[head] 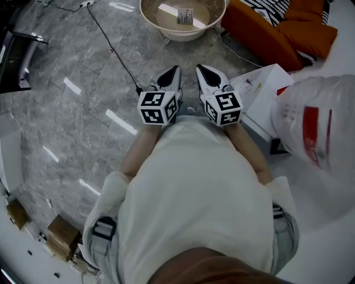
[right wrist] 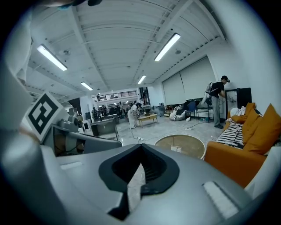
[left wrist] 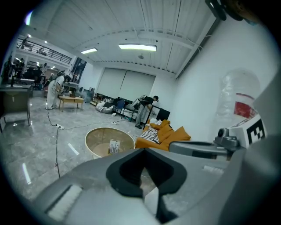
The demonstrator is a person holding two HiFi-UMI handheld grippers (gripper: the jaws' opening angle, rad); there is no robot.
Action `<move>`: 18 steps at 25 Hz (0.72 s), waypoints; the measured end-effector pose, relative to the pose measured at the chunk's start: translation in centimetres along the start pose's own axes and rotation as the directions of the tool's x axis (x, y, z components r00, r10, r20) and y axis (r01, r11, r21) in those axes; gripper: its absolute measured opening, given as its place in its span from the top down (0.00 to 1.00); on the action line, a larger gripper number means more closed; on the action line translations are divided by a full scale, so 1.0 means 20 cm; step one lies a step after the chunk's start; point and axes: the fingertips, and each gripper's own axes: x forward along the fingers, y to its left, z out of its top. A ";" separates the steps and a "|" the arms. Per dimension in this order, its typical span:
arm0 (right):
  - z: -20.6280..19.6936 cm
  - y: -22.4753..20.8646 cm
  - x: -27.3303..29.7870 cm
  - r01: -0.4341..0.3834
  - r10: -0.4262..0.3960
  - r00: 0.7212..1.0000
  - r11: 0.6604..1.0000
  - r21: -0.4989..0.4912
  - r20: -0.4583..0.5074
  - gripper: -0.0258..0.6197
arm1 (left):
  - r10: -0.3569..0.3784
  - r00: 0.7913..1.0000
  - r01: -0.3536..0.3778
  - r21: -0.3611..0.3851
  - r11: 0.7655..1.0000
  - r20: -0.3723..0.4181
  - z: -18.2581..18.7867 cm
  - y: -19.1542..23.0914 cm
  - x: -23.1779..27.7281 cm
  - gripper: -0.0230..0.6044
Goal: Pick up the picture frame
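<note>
The picture frame [head: 185, 16] is a small white-edged card standing upright on a round beige table [head: 150, 19] at the top of the head view. It also shows in the left gripper view [left wrist: 114, 146] and, far off, in the right gripper view [right wrist: 176, 149]. My left gripper [head: 172, 72] and right gripper [head: 203, 70] are held side by side in front of the person's chest, pointing toward the table and well short of it. Both are shut with nothing between the jaws, as the left gripper [left wrist: 143, 150] and right gripper [right wrist: 141, 147] show in their own views.
An orange sofa [head: 260, 33] with a striped cushion stands right of the table. A white box [head: 266, 89] and a clear plastic bottle [head: 316, 127] are at the right. A black cable [head: 111, 50] runs across the marble floor. Cardboard boxes [head: 61, 236] lie lower left. People stand far off.
</note>
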 end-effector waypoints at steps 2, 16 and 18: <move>0.00 0.01 0.01 -0.006 0.006 1.000 1.000 -0.001 -0.011 0.96 | 0.009 1.000 -0.009 -0.009 1.000 -0.008 0.00 0.01 0.00 0.96; 0.08 -0.14 0.31 0.011 -0.010 1.000 0.999 0.033 -0.026 0.96 | 0.000 1.000 -0.001 -0.019 1.000 -0.020 0.14 0.23 0.23 0.96; 0.09 -0.17 0.38 0.017 -0.016 0.999 0.999 0.041 -0.032 0.96 | -0.009 1.000 0.008 -0.014 1.000 -0.026 0.18 0.28 0.29 0.96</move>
